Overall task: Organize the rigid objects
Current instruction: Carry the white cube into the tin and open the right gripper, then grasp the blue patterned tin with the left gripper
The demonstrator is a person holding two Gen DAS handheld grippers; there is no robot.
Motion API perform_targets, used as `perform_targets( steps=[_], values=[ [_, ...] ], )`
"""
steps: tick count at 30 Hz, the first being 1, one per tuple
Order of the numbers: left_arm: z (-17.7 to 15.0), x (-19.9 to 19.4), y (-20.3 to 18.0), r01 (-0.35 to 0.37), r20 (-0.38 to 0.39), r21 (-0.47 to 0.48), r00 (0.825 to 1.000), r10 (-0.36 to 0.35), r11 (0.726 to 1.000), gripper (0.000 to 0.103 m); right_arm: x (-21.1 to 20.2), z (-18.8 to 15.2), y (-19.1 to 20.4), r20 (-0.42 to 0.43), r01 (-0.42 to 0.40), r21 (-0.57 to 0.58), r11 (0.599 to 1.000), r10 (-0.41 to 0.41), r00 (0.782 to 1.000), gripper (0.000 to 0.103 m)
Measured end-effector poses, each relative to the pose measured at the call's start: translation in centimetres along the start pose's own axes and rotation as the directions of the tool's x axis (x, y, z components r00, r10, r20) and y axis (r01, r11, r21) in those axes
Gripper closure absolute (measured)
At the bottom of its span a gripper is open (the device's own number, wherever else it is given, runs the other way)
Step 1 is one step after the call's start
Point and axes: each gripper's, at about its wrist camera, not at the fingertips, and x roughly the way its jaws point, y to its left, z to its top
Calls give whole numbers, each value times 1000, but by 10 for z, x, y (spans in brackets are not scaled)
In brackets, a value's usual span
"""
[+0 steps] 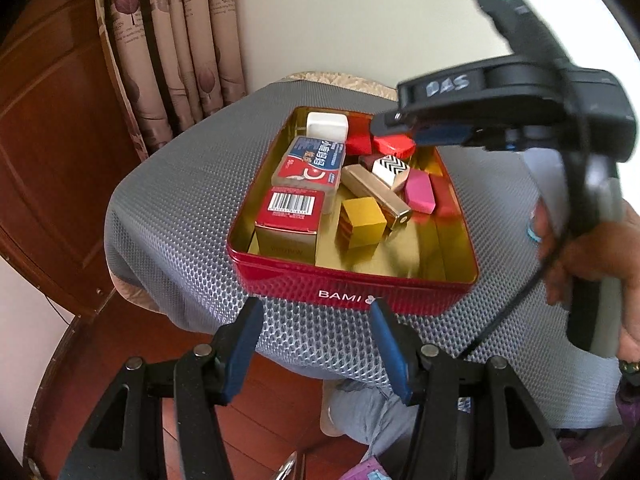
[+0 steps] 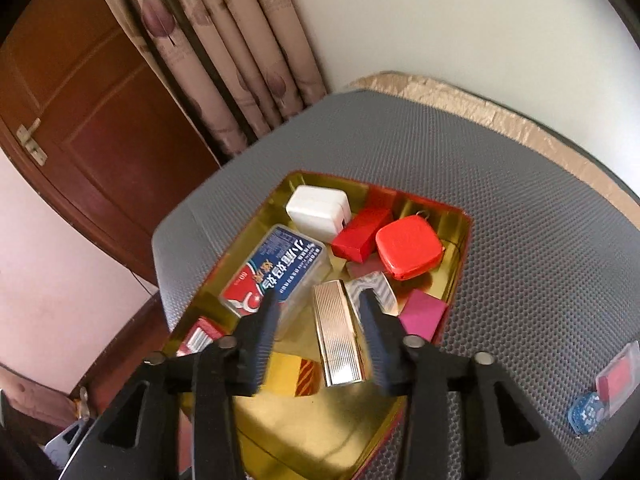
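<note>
Jaws of both grippers are standing apart, nothing between the pads; left gripper (image 1: 316, 344) is hovering off the near edge of the red tin (image 1: 400, 298), its blue pads over the grey mesh mat (image 1: 168, 208); right gripper (image 2: 320, 332) is hanging over the tin's (image 2: 460, 224) middle, its fingers straddling the ribbed gold case (image 2: 338, 340) without touching it as far as can be told; in the left wrist view the right gripper (image 1: 394, 130) is reaching in from the right above the far end of the tin, held by a hand (image 1: 592, 264).

Inside the tin: white block (image 2: 316, 212) is sitting at the far corner; red box (image 2: 362, 234) is lying just beside it, touching the red square case (image 2: 408, 246); clear box with blue-red label (image 2: 276, 272) is lying along the left side; barcode box (image 1: 290, 218) is standing at the near left; yellow cube (image 1: 362, 222) is resting beside the gold case (image 1: 376, 196); zigzag-patterned block (image 1: 390, 170) and pink block (image 1: 420, 192) are lying toward the right wall.

Outside the tin, a small clear case with a red insert (image 2: 618, 376) and a blue item (image 2: 586, 414) are lying on the mat at the right; curtain (image 2: 224, 52) and wooden door (image 2: 80, 92) are showing behind.
</note>
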Motion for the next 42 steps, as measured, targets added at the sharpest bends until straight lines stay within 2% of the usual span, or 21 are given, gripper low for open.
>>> perform_targets(
  steps=[1,3,6,8,10,12,14,15,17,18,19,24,25,26,28,30,34,37,39,42],
  values=[
    [0,0,-1,-5,-3,5,1000,5,1000,46,-5,-3,-1,12,1,-1,1000,-1,1000,51],
    [-1,1,-3,-10,-4,15,1000,10,1000,46,-20,-17,-6,44,22,-1,1000,-22,999,39],
    [-2,1,-6,-18,-3,30,1000,18,999,46,-47,-44,-24,101,58,16,998,-59,993,31],
    [-3,-1,-8,-22,1,37,1000,22,999,46,-62,-62,-40,123,110,31,994,-113,986,27],
    [-5,-3,-11,-24,8,50,1000,23,998,46,-85,-87,-65,151,188,66,980,-196,969,22],
    [-6,-7,-15,-27,22,64,999,26,998,46,-106,-109,-89,170,300,96,949,-313,934,7],
    [-8,-12,-22,-19,45,91,999,15,996,46,-128,-136,-122,166,488,121,864,-502,849,1],
    [-10,-14,-25,-18,55,102,998,12,995,46,-134,-146,-139,133,541,128,831,-555,821,0],
    [-11,-19,-33,-7,72,130,997,-3,991,46,-142,-161,-170,42,601,144,786,-612,790,1],
    [-12,-21,-37,8,76,145,997,-19,989,46,-146,-173,-194,-20,642,160,750,-647,762,1],
    [-13,-24,-43,22,81,161,996,-35,987,46,-150,-180,-209,-52,656,174,735,-658,751,1],
    [-12,-28,-78,82,71,249,992,-103,965,46,-161,-212,-274,-165,650,288,703,-632,757,1],
    [-9,-27,-88,100,65,270,990,-122,958,46,-163,-214,-281,-150,618,315,720,-606,781,1],
    [-6,-26,-98,117,59,291,988,-139,950,46,-166,-215,-286,-142,596,340,727,-587,797,1],
    [1,-23,-124,147,48,340,984,-173,929,46,-169,-216,-296,-143,604,359,712,-597,789,0],
    [13,-13,-151,214,4,384,972,-234,898,46,-170,-217,-306,-127,573,386,723,-573,809,0],
    [31,14,-202,258,-31,465,961,-276,847,46,-170,-217,-314,-122,573,391,720,-577,808,0],
    [44,40,-234,283,-72,519,955,-289,807,46,-171,-218,-317,-121,562,385,733,-563,817,0],
    [54,61,-252,305,-121,531,951,-285,791,46,-171,-220,-315,-124,563,379,734,-563,817,0],
    [65,84,-270,354,-175,536,935,-309,767,46,-170,-220,-313,-121,563,380,734,-564,817,0]
  ],
)
